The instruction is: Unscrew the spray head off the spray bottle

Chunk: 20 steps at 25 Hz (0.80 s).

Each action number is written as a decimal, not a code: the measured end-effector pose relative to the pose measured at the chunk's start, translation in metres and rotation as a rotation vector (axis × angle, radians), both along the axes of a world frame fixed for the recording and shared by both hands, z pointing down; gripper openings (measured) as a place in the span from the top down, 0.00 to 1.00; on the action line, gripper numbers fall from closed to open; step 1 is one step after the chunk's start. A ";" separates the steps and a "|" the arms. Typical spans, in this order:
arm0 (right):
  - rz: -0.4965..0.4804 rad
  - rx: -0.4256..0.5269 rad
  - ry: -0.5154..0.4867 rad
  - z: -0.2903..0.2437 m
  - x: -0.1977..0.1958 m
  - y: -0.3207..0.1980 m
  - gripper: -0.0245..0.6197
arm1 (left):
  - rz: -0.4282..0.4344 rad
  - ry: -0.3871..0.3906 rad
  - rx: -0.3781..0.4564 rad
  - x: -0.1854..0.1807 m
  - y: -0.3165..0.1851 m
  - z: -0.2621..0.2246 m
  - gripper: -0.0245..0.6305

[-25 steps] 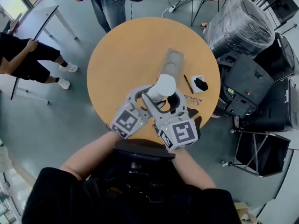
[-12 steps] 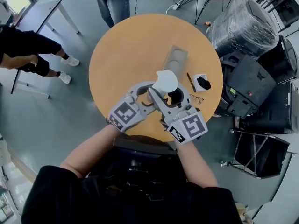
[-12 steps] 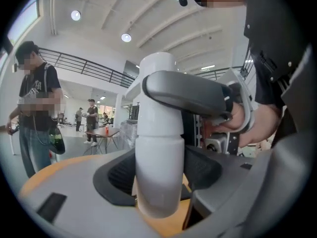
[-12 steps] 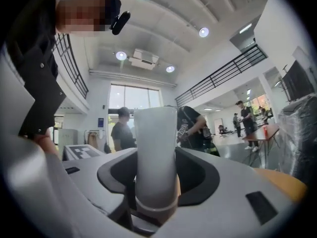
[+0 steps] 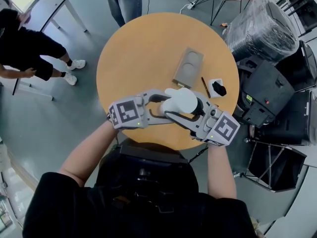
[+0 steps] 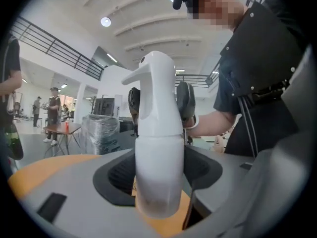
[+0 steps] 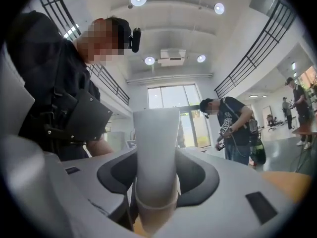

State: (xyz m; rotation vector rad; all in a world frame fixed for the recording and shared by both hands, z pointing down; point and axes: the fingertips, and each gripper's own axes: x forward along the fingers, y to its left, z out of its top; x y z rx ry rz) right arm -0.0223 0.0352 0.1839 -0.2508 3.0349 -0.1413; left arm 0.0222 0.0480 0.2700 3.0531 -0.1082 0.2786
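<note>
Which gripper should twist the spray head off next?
Right gripper: its jaws have just been closing on the spray head, above the seam. Left gripper clamps the bottle body below, so it likely steadies.

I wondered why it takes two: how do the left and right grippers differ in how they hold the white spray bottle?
The left gripper clamps the spray bottle's wide body low down; the right gripper grips the narrower spray head above the seam. The left gripper's jaws stand wider; the right gripper's have just been closing, the head between them. Both are shut on the same upright bottle.
</note>
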 end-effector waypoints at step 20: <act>0.059 0.095 -0.148 -0.118 0.025 -0.013 0.59 | -0.039 0.084 0.037 -0.002 -0.002 0.000 0.49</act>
